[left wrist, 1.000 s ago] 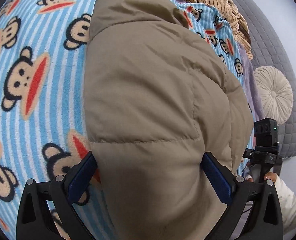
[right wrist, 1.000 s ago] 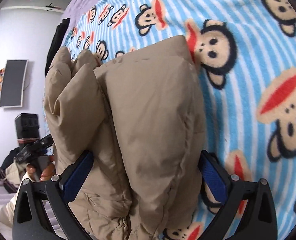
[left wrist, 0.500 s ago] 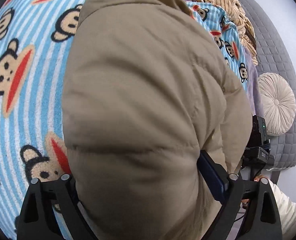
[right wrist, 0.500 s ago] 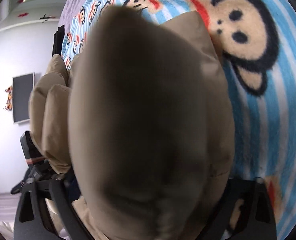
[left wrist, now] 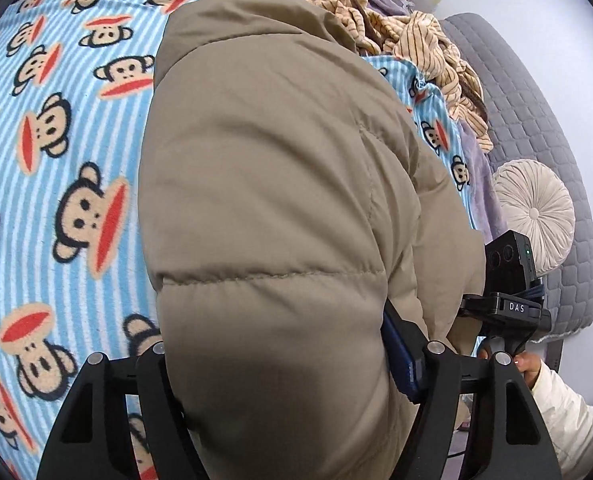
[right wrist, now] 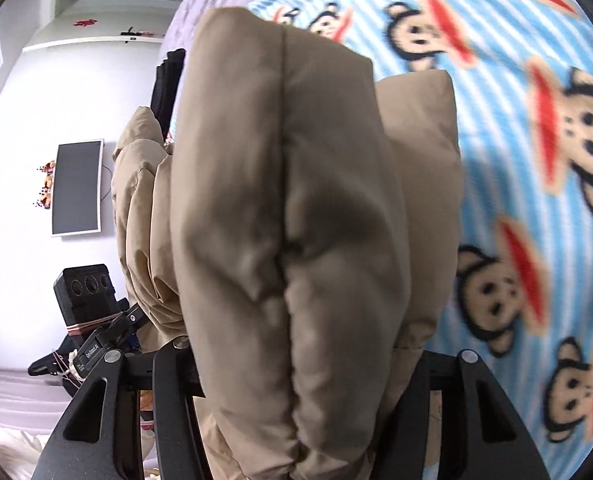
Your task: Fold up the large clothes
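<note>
A tan puffer jacket (left wrist: 276, 200), folded into a thick bundle, fills the middle of both wrist views above the monkey-print striped blanket (left wrist: 56, 160). My left gripper (left wrist: 280, 344) is shut on the bundle's near end; one blue pad (left wrist: 400, 356) shows pressed into its right side, the other is hidden by fabric. In the right wrist view the jacket (right wrist: 296, 200) bulges between the fingers of my right gripper (right wrist: 300, 360), which is shut on it with both pads buried. The blanket (right wrist: 536, 160) lies to the right.
A beige striped garment (left wrist: 416, 48) lies heaped at the bed's far end by a grey quilted headboard (left wrist: 536, 120) and round cushion (left wrist: 536, 216). A hand in a cream sleeve (left wrist: 556, 400) holds the other gripper. A wall screen (right wrist: 76, 188) hangs on the left.
Both grippers went from wide open around the jacket to shut on it. The bundle has bunched up and risen toward the cameras, hiding most of the blue pads.
</note>
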